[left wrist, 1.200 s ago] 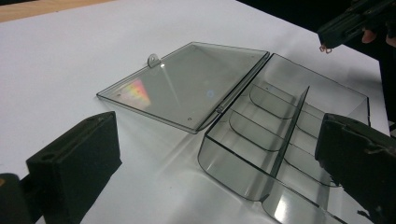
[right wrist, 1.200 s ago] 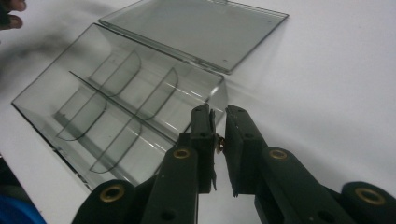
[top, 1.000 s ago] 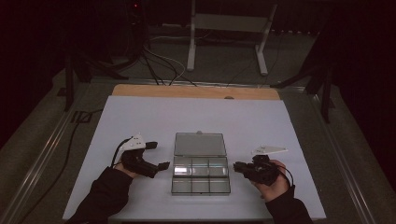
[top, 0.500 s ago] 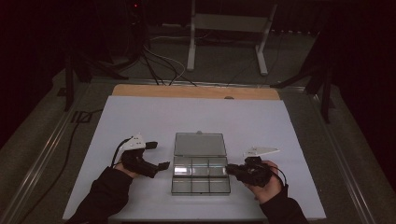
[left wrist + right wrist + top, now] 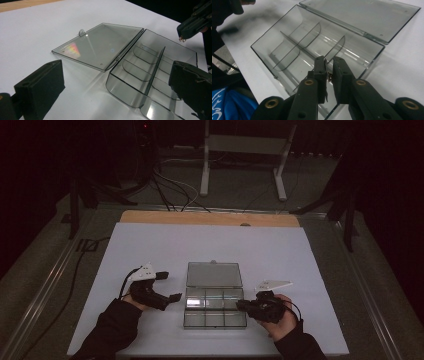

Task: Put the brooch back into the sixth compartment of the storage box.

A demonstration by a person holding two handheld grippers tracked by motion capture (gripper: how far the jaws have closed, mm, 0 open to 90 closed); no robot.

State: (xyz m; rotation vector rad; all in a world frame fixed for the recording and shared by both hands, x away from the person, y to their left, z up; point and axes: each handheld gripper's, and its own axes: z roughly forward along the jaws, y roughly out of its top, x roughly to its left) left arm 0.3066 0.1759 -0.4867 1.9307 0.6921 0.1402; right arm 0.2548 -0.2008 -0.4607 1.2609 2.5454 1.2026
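My right tool pinches a small metal piece over the open clear box; left tool wide. Next: lower into a compartment, release.

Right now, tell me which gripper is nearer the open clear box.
Right. The right gripper sits at the clear box's right wall, holding something small. The left gripper sits apart on the box's left, jaws wide.
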